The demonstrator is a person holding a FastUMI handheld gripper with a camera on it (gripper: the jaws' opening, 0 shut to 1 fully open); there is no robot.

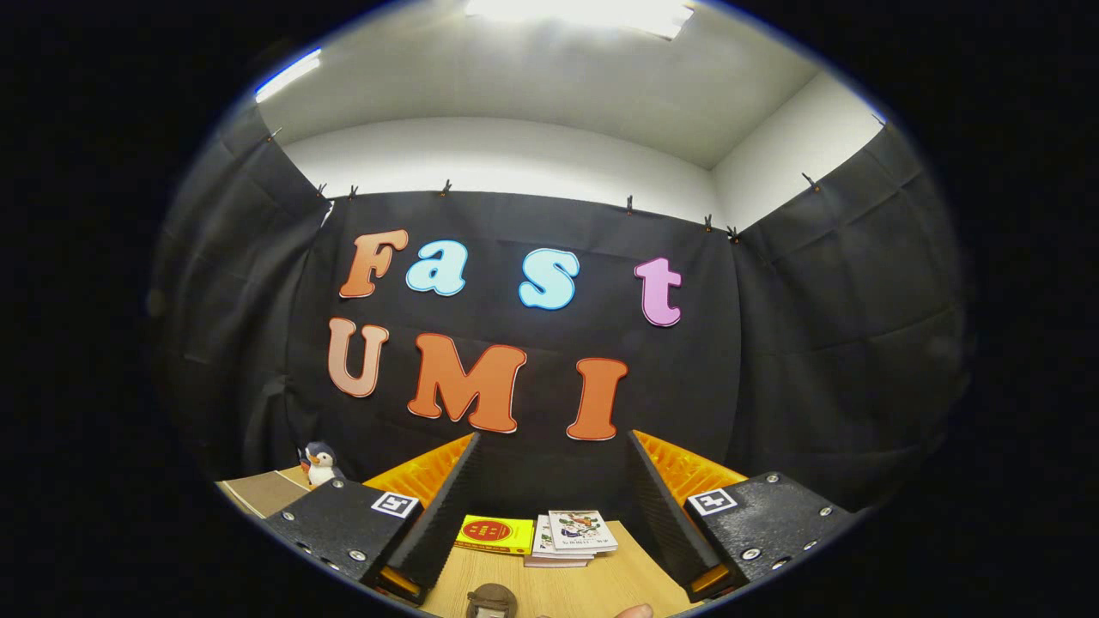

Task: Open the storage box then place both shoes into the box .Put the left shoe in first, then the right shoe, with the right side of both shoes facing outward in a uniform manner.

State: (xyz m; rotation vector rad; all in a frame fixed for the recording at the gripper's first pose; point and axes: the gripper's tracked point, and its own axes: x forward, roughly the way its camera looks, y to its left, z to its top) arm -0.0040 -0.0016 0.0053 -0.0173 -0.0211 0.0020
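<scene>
In the gripper view, the hand-held gripper (pixel 549 515) points high toward the cloth wall, its fingers spread wide apart and holding nothing. The risk I judge from here: neither the storage box nor the shoes can be made out, so any reach made blind could knock the stack of small illustrated booklets (pixel 571 539) or the flat yellow book (pixel 495 534) lying on the pale wooden counter (pixel 584 588) beyond the fingers. A small plush penguin (pixel 320 463) stands off to the left.
</scene>
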